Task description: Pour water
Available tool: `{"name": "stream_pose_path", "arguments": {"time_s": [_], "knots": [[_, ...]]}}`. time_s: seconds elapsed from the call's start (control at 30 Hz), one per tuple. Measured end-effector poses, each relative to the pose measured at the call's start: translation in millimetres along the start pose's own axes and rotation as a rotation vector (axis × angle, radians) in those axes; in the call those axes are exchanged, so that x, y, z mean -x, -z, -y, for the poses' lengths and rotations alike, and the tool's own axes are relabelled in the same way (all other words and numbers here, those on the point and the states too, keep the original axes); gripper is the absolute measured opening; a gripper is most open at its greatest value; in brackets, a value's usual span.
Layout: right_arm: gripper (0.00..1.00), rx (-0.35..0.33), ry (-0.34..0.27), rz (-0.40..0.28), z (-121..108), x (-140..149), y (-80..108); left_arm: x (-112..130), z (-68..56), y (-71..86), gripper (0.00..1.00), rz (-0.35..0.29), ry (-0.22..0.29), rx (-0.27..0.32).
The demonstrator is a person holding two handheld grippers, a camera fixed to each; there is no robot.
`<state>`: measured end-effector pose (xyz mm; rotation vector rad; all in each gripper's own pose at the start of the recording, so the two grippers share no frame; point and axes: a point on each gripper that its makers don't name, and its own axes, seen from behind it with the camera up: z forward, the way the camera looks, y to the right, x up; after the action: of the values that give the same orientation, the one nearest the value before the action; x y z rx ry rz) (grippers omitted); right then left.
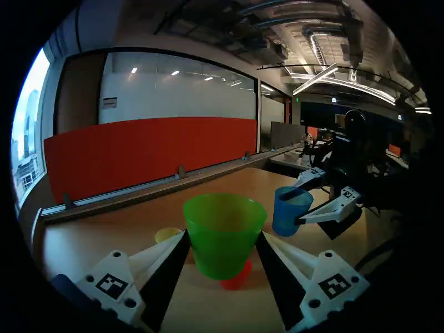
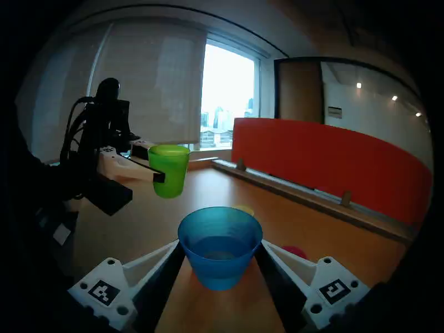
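Observation:
My left gripper (image 1: 223,244) is shut on a translucent green cup (image 1: 224,233), held upright above the wooden table (image 1: 111,233). Off to the right in the left gripper view, the right gripper (image 1: 304,206) holds a blue cup (image 1: 289,210) upright. In the right gripper view, my right gripper (image 2: 220,254) is shut on that blue cup (image 2: 220,252), which holds water in its bottom. The left gripper (image 2: 150,166) with the green cup (image 2: 168,170) shows farther off at the left there, also lifted off the table.
A yellow cup (image 1: 166,234) and a red cup (image 1: 237,277) stand on the table behind the green cup; they peek out as yellow (image 2: 244,210) and red (image 2: 294,251) behind the blue cup. An orange partition (image 1: 150,150) runs along the table's far edge.

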<state>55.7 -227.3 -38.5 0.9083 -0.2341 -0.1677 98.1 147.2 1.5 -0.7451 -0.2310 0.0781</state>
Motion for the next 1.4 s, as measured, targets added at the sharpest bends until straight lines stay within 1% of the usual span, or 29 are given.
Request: {"name": "stream_pose_path", "arguments": {"time_s": [0.2, 0.4, 0.6, 0.87, 0.97, 1.1, 1.27, 1.4], "knots": [[0.89, 0.0, -0.001, -0.051, 1.4, -12.8, -1.1, -2.1, 1.2, 0.7, 0.82, -0.009, 0.004, -0.005], [0.88, 0.022, -0.01, -0.104, -3.5, -26.1, -1.1, -3.2, 2.0, 1.3, 0.82, -0.018, 0.018, -0.003], [0.88, 0.041, -0.01, -0.142, -9.0, -39.8, 0.5, -3.1, 2.3, 2.0, 0.82, -0.022, 0.018, -0.004], [0.88, 0.049, 0.009, -0.157, -10.8, -48.5, 1.9, -3.7, -1.1, 1.6, 0.82, -0.027, 0.022, 0.002], [0.88, 0.049, 0.003, -0.156, -11.5, -49.3, 2.0, -3.7, -3.0, 1.7, 0.82, -0.03, 0.027, 0.006], [0.88, 0.051, -0.006, -0.161, -13.3, -51.7, 2.0, -3.5, -6.3, 1.1, 0.82, -0.031, 0.047, 0.019], [0.88, 0.049, 0.008, -0.163, -13.6, -56.6, 2.5, -5.3, -5.7, 1.4, 0.82, -0.046, 0.075, 0.024], [0.88, 0.045, 0.017, -0.159, -13.8, -60.4, 2.4, -4.6, -6.9, 2.6, 0.81, -0.046, 0.077, 0.034]]}}
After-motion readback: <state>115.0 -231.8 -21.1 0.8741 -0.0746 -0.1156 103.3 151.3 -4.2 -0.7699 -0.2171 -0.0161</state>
